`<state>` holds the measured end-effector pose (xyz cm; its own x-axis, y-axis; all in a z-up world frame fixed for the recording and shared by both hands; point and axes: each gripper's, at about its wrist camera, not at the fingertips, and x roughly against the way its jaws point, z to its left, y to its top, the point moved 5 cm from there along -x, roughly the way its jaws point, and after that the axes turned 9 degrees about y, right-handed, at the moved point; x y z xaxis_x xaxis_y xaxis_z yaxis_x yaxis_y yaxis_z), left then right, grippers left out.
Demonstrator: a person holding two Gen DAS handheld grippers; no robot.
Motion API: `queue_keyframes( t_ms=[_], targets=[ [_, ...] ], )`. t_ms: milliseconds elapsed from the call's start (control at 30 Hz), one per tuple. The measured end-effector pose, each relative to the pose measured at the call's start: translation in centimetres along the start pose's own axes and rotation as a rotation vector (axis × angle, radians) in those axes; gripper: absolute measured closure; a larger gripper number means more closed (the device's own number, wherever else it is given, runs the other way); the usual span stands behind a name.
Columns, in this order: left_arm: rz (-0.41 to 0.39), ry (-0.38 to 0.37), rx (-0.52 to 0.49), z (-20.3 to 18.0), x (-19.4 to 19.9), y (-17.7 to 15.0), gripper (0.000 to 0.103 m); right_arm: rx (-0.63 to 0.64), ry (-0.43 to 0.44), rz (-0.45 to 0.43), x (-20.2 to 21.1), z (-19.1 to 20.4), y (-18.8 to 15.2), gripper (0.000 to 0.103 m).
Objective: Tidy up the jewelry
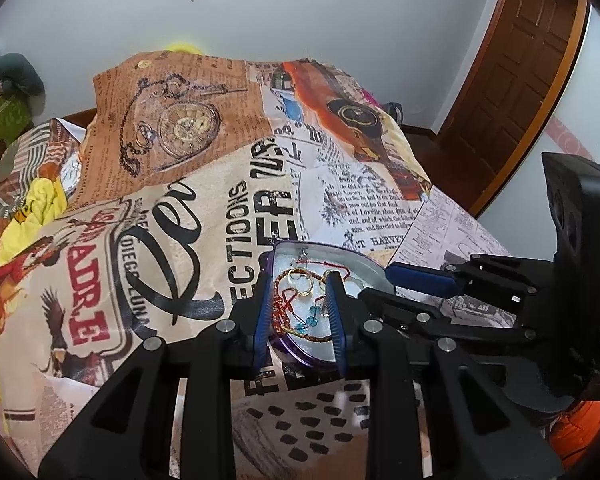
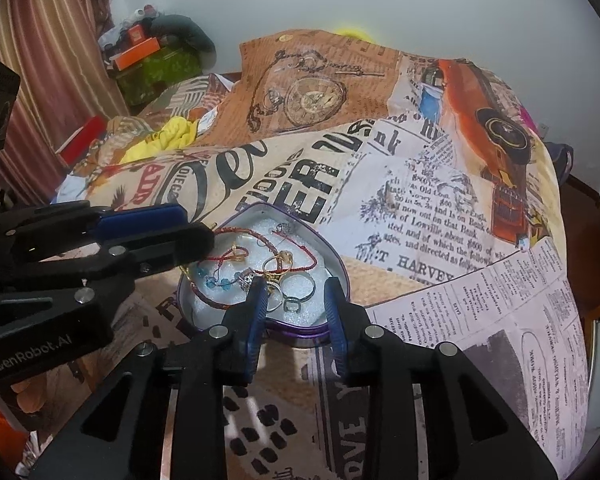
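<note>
A purple heart-shaped tin with rings and bracelets lies on the newspaper-print bed cover near its front edge, and both the left tool and right tool are spread over it.

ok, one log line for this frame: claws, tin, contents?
left claw: open, over tin | right claw: open, at tin's near rim | heart tin: lid off, on bedspread | inside: rings, bracelets, blue beads
</note>
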<state>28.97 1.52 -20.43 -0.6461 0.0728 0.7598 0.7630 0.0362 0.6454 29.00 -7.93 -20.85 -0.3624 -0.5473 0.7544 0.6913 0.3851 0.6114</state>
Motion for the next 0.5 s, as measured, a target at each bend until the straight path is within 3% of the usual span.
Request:
queue_keyframes(
  t_ms=[300,500],
  targets=[
    [-0.101,0.035,-0.006,-0.2,5.4,1.5,0.077,0.007,-0.048,-0.094,4.5,1.0,1.4,0.077],
    [-0.236,0.065,-0.011,-0.6,11.9,2.5,0.077,0.018,-0.092,-0.256,11.6,2.8,2.7,0.077]
  ],
)
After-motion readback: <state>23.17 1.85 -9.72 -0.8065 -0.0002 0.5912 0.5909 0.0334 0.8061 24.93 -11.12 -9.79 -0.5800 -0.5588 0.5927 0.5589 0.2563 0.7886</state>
